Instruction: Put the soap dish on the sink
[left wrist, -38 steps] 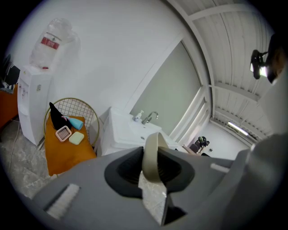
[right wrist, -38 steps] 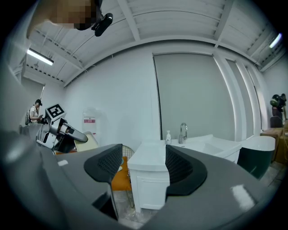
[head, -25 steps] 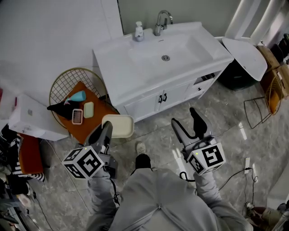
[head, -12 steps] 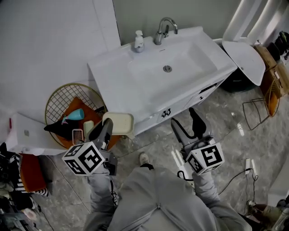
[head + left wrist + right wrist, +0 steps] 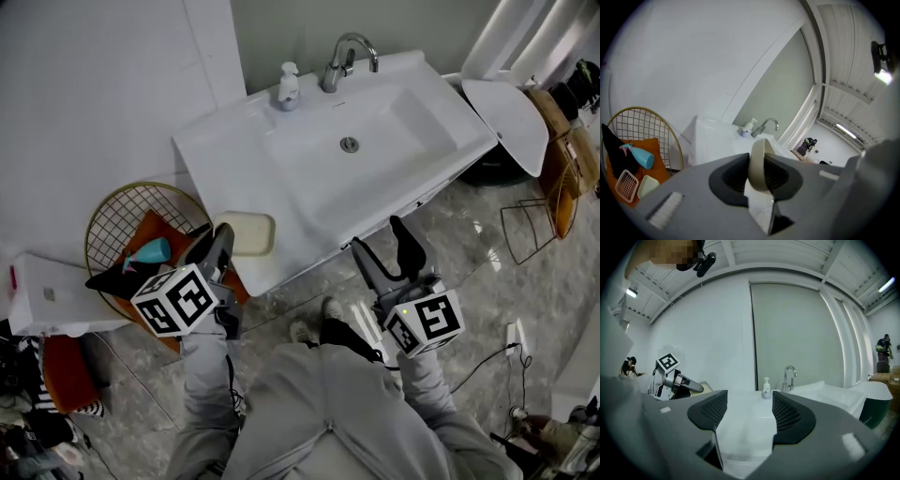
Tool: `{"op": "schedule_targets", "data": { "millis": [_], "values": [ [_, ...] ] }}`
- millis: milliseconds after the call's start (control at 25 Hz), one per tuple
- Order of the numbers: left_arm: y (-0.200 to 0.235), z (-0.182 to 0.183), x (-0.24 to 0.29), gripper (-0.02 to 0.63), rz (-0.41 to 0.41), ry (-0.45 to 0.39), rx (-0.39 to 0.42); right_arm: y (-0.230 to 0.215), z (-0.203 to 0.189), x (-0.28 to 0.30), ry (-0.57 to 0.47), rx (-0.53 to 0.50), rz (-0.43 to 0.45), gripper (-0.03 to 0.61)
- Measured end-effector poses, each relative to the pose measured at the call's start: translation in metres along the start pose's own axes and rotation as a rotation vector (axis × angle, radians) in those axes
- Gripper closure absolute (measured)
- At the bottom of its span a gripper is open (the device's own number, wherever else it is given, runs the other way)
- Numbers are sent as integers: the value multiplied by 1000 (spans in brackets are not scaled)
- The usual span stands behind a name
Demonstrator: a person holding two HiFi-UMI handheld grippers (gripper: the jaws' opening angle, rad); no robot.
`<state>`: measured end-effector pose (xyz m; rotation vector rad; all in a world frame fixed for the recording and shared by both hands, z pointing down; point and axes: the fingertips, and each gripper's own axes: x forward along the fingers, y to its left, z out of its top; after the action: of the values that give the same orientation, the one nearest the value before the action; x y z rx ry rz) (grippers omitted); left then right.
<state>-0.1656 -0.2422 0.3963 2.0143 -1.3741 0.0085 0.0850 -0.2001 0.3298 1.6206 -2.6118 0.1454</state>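
The cream soap dish (image 5: 245, 233) hangs level over the front left corner of the white sink (image 5: 225, 150), pinched by its near edge in my left gripper (image 5: 222, 243). In the left gripper view the dish (image 5: 759, 161) stands edge-on between the two dark pads, which press on it. My right gripper (image 5: 384, 246) is open and empty, in front of the sink's front edge, right of the dish. In the right gripper view the gap between its jaws (image 5: 749, 416) shows only the sink top (image 5: 757, 420).
A tap (image 5: 345, 54) and a soap dispenser (image 5: 288, 86) stand at the sink's back edge. Left of the sink a gold wire basket (image 5: 117, 220) holds a blue spray bottle (image 5: 147, 253) and orange cloth. A white tub (image 5: 506, 108) stands right of the sink.
Both grippers have moved forward toward the sink. The soap dish, earlier over the floor in front of the cabinet, now hangs over the sink's front left corner.
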Motion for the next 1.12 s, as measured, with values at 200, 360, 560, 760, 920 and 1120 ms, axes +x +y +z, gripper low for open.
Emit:
{"op": "schedule_targets", "data": {
  "millis": [200,360,560,760,920,1120],
  "values": [
    [15,6,28,495,35,1,-13,-11,-3,28,9,5,21,278],
    [31,7,53,495,78,2,-28,-19,-5,54,20,9,60,278],
    [53,5,86,495,138,17,-56,-29,-5,86,35,3,105,278],
    [71,7,121,495,173,33,-68,-45,-9,113,58,1,126,278],
    [83,5,142,495,197,56,-85,-53,-13,128,68,2,137,278],
    [99,4,166,495,229,85,-83,-64,-16,143,78,4,135,278]
  ]
}}
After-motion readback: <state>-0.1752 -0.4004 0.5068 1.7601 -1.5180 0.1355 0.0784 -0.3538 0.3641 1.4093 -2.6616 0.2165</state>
